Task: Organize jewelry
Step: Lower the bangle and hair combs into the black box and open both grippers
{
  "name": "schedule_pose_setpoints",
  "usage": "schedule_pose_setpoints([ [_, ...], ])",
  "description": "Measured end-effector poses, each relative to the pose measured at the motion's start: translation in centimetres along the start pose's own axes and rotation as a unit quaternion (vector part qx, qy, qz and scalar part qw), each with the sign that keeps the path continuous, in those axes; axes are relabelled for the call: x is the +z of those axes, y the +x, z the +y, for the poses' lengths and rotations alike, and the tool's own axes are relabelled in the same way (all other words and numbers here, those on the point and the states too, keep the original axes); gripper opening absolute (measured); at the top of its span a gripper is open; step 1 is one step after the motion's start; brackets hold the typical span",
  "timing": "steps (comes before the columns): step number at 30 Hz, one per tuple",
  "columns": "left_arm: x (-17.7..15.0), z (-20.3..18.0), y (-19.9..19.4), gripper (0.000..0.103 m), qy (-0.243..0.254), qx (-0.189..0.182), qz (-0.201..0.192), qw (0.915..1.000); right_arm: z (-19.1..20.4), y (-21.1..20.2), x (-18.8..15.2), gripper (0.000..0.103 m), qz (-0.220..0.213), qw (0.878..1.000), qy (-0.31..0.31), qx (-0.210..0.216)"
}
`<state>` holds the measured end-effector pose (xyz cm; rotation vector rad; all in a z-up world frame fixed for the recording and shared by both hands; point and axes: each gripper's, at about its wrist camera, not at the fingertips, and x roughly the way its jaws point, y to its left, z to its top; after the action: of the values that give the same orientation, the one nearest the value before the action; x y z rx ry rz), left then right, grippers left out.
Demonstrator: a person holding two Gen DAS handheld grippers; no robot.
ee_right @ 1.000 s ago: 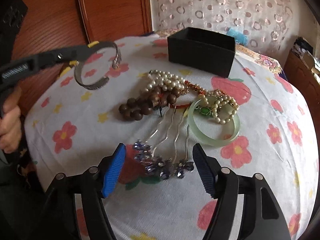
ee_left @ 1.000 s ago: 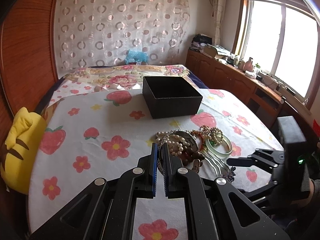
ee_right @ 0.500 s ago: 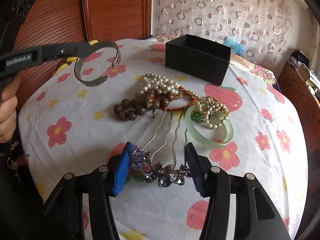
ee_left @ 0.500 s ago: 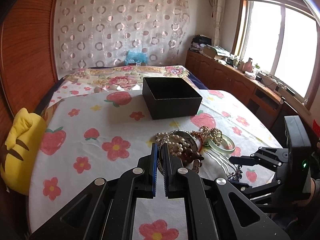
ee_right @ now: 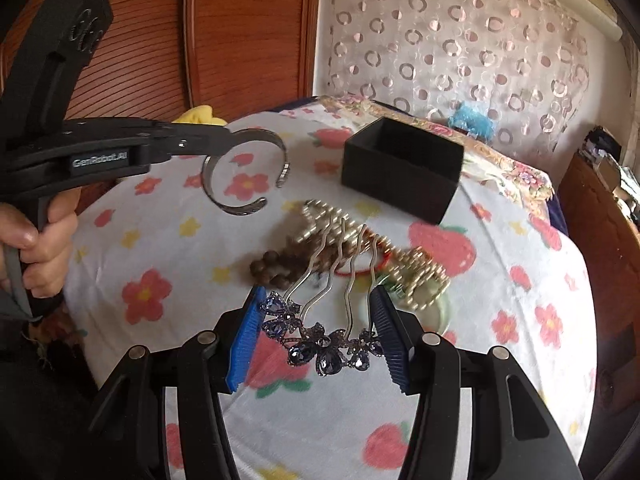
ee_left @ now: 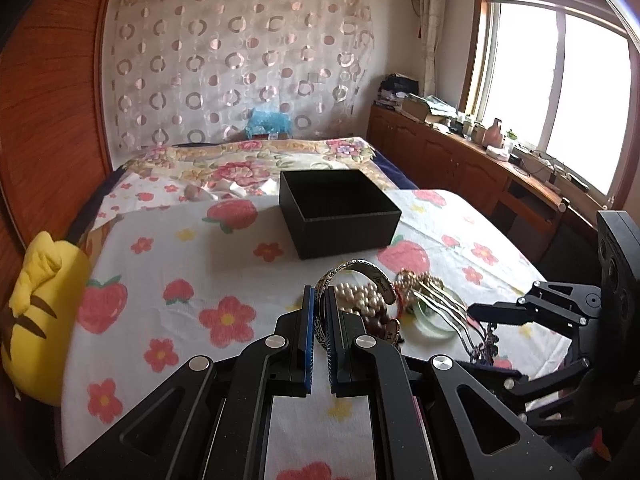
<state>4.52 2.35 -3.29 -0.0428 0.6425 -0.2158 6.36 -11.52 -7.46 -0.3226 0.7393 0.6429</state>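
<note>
My left gripper [ee_left: 319, 300] is shut on a silver cuff bracelet [ee_left: 354, 276] and holds it above the flowered cloth; the cuff also shows in the right wrist view [ee_right: 244, 172]. My right gripper [ee_right: 318, 322] is shut on a hair comb with blue crystal flowers [ee_right: 324, 340], its metal prongs pointing away. The comb looks lifted off the pile. The pile holds a pearl string [ee_right: 320, 216], brown wooden beads [ee_right: 276, 268] and a pale green bangle [ee_right: 442, 304]. An open black box [ee_left: 338, 210] stands behind the pile.
A table under a strawberry and flower cloth [ee_left: 168, 264] carries everything. A yellow plush [ee_left: 36, 308] sits at its left edge. A bed [ee_left: 248, 156] lies behind, a wooden cabinet [ee_left: 460, 160] runs under the window on the right.
My right gripper has closed on the crystal hair comb and raised it. My left gripper has carried the silver cuff up and forward toward the black box.
</note>
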Motion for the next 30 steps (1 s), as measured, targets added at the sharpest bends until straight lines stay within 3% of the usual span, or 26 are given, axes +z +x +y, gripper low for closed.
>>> schedule_pose_setpoints([
  [9, 3.4, -0.3, 2.9, 0.004, 0.015, -0.006, -0.005, 0.9999, -4.4, 1.3, 3.3, 0.057, -0.02, 0.999, 0.01, -0.024],
  [20, 9.9, -0.1, 10.3, 0.004, 0.03, -0.008, 0.012, 0.9995, -10.6, 2.8, 6.7, 0.057, -0.039, 0.998, 0.026, -0.038],
  [30, 11.1, 0.6, 16.4, 0.005, 0.025, -0.009, 0.059, 0.9979, -13.5, 5.6, 10.4, 0.057, -0.048, 0.998, 0.015, -0.028],
])
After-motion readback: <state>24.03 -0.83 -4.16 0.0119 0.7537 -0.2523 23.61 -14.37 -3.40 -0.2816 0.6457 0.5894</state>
